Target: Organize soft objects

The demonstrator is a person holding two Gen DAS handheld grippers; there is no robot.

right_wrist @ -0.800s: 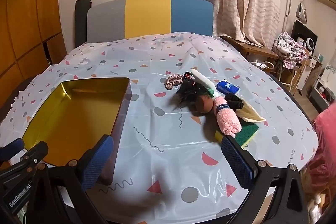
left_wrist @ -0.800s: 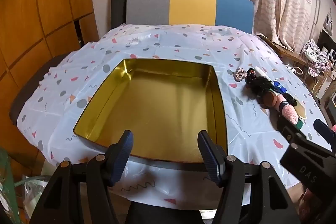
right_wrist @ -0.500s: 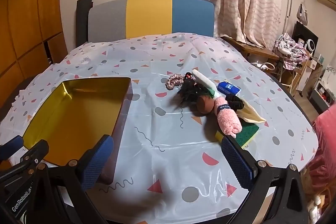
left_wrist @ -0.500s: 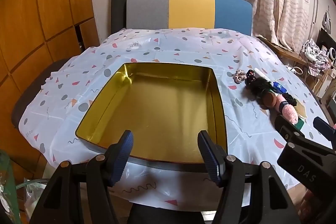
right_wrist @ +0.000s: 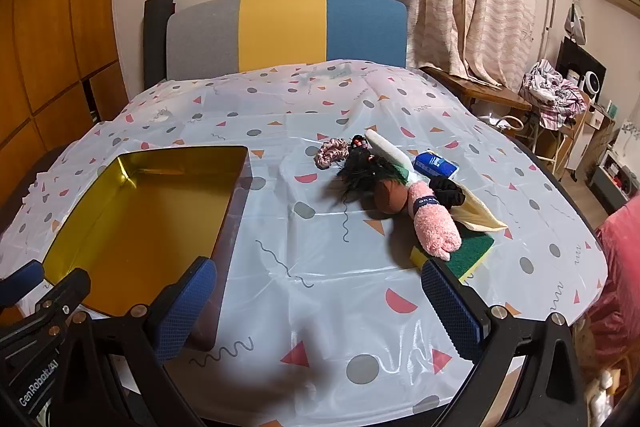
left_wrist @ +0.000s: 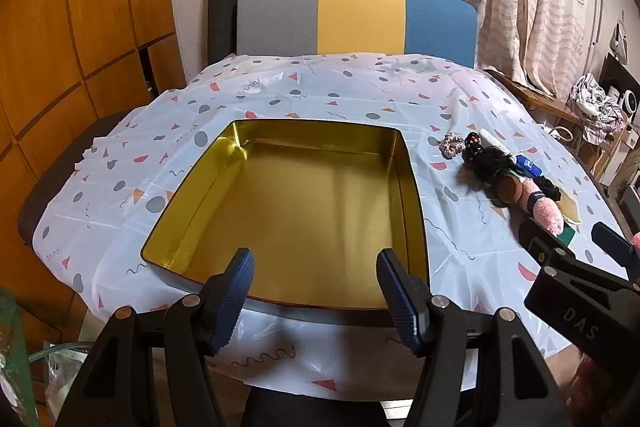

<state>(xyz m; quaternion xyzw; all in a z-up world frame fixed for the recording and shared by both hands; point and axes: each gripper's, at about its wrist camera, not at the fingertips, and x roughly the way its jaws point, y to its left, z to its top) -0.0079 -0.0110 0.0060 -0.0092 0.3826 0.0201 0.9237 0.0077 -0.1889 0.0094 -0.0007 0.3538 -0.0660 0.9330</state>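
An empty gold tin tray (left_wrist: 240,143) (right_wrist: 132,159) lies on the table at the left. A pile of soft things lies right of it: a pink fluffy sock (right_wrist: 434,227) (left_wrist: 546,215), a pink scrunchie (right_wrist: 331,151) (left_wrist: 453,143), a black hairy piece (right_wrist: 362,167), a black scrunchie (right_wrist: 447,190), a brown ball (right_wrist: 390,195), a green and yellow sponge (right_wrist: 470,251). My left gripper (left_wrist: 316,295) is open and empty at the tray's near rim. My right gripper (right_wrist: 320,307) is open and empty, short of the pile.
A white patterned tablecloth (right_wrist: 320,115) covers the round table. A small blue packet (right_wrist: 434,163) and a white tube (right_wrist: 386,151) lie in the pile. A grey, yellow and blue chair back (left_wrist: 356,19) stands behind. Curtains and clutter are at the right.
Both views have shifted slightly, as if the grippers rose or tilted down a little. Nothing on the table has moved and both grippers stay open.
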